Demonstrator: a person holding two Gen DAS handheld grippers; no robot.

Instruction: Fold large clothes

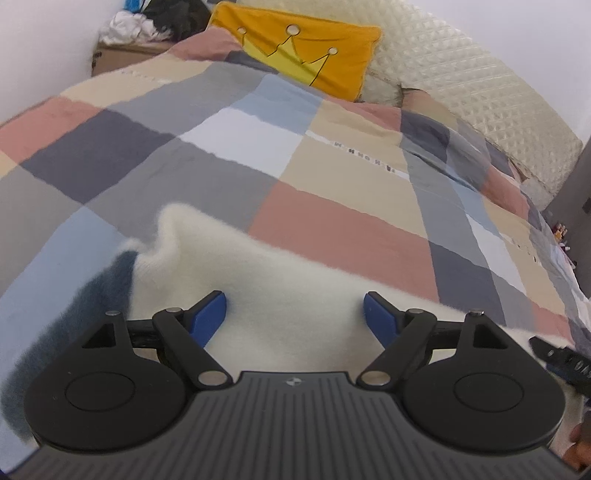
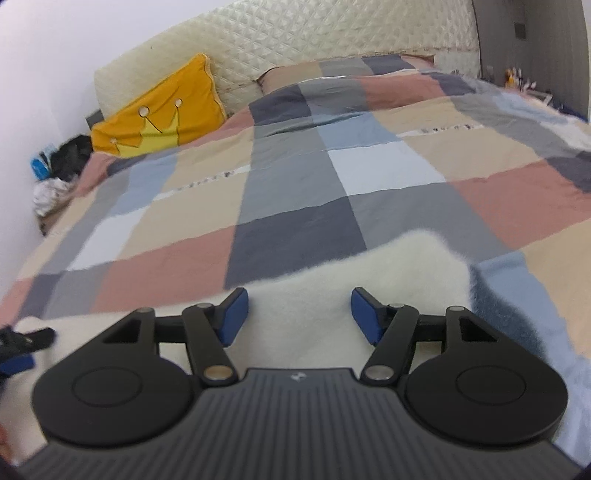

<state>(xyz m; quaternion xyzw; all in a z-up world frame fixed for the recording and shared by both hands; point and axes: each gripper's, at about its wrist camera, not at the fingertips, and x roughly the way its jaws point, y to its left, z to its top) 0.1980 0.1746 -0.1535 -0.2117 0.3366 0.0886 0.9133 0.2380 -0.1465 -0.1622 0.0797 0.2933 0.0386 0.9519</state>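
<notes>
Both grippers hovered low over the fluffy white garment (image 1: 280, 295), which lay on the checked bedspread (image 1: 332, 166) at the near edge of the bed. The left gripper (image 1: 295, 319) had its blue pads spread wide, nothing pinched between them. The right gripper (image 2: 299, 315) was spread too, white fabric showing between its pads, untouched. A yellow crown pillow (image 2: 159, 114) leaned against the quilted headboard (image 2: 295, 33).

Lettering on the checked bedcover (image 1: 354, 147) is blurred — none of it legible.
</notes>
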